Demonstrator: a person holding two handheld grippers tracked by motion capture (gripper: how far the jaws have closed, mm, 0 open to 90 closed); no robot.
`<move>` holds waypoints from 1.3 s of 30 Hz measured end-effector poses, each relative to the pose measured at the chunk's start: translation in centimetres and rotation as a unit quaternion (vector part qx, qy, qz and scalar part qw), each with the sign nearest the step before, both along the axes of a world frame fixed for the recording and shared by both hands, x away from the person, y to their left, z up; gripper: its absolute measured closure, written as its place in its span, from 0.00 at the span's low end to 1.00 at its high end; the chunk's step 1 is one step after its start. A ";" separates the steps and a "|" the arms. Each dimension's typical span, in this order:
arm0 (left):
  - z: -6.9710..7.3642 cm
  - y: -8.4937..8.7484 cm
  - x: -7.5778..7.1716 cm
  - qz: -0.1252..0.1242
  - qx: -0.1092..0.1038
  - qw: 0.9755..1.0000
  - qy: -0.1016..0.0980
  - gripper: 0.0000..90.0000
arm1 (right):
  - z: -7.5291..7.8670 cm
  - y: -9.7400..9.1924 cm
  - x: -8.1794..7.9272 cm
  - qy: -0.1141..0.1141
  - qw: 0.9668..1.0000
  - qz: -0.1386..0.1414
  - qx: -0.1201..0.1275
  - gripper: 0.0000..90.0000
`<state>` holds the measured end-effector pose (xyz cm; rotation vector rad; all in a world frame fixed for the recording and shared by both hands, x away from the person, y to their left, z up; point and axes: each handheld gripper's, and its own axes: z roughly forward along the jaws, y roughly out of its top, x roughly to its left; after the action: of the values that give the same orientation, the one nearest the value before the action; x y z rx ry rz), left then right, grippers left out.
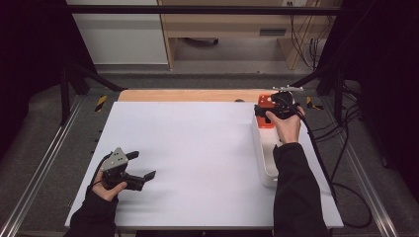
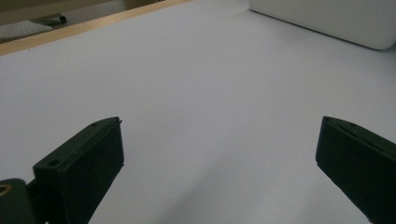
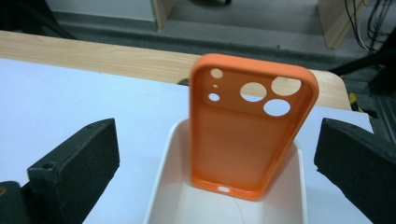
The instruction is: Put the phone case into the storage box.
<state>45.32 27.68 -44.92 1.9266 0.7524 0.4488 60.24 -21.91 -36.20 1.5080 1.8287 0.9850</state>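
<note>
Two wide-open, empty grippers: the right gripper [image 3: 215, 154] faces an orange phone case [image 3: 252, 126] leaning upright inside the white bin [image 3: 161, 177], so centre both jaws on its edges before closing, while the left gripper [image 1: 140, 167] idles over the desk [image 1: 197, 148], well apart from the bin.

You hold two grippers, one in each hand: the left gripper [image 1: 143, 165] near your edge of the table and the right gripper [image 1: 260, 109] at the far right, each with two black jaws standing apart. One white table [image 1: 197, 148] carries one white tray [image 3: 175, 186]. One orange phone case [image 3: 252, 126] stands in that tray, and its back has five round cut-outs, three large and two small.
</note>
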 end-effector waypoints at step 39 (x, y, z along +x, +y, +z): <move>0.3 -0.4 -0.3 -0.002 -0.001 1.000 -0.005 0.01 | -2.2 -2.5 -15.1 -0.133 0.953 0.266 0.049 0.01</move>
<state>45.02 27.32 -44.62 1.9218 0.7426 0.4554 45.10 -24.43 -38.36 0.8780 2.0450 1.4666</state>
